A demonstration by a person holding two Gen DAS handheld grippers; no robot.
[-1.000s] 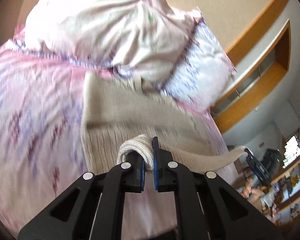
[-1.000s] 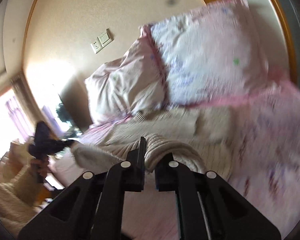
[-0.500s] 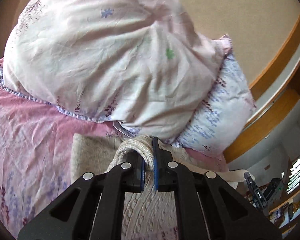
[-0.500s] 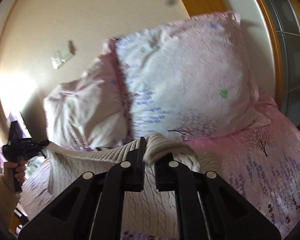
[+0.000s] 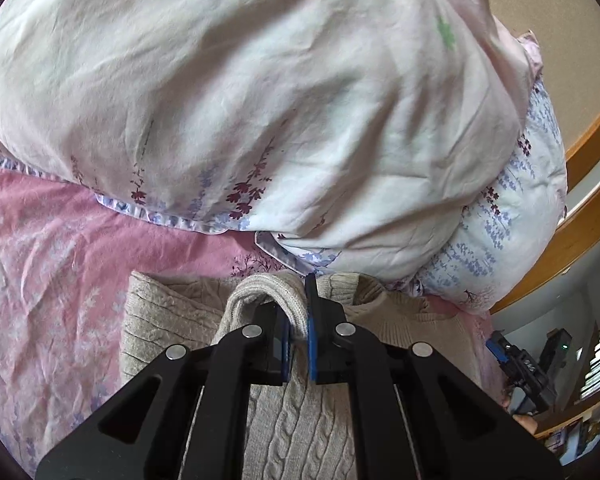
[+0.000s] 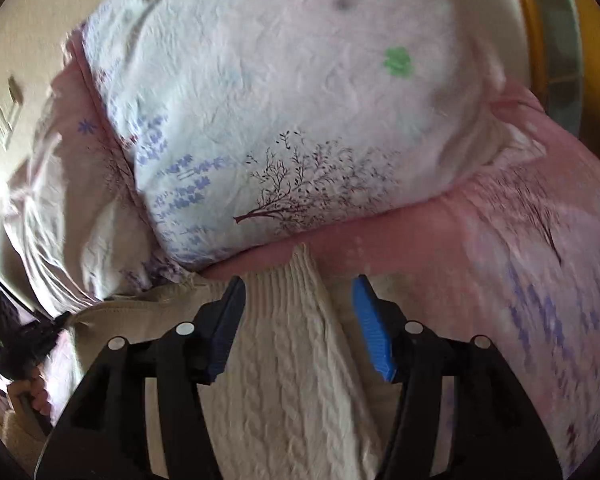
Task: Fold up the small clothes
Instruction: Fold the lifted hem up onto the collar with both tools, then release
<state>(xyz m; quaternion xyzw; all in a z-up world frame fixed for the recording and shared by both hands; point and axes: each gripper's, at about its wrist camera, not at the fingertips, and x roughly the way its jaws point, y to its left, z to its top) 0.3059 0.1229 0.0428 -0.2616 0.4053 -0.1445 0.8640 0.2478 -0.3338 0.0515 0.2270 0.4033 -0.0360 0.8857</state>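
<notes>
Two tools over one cream sweater (image 5: 300,432) at the bed's (image 5: 52,280) pillow (image 5: 260,100) end: left tool (image 5: 298,336) clamped on a knit fold, right tool (image 6: 300,320) spread wide, straddling the cuff. Risk: lopsided fold, dragged askew by the single-sided grip.

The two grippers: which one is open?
The right gripper: its blue pads stand apart around the sweater. The left gripper is pinched shut on a knit fold.
</notes>
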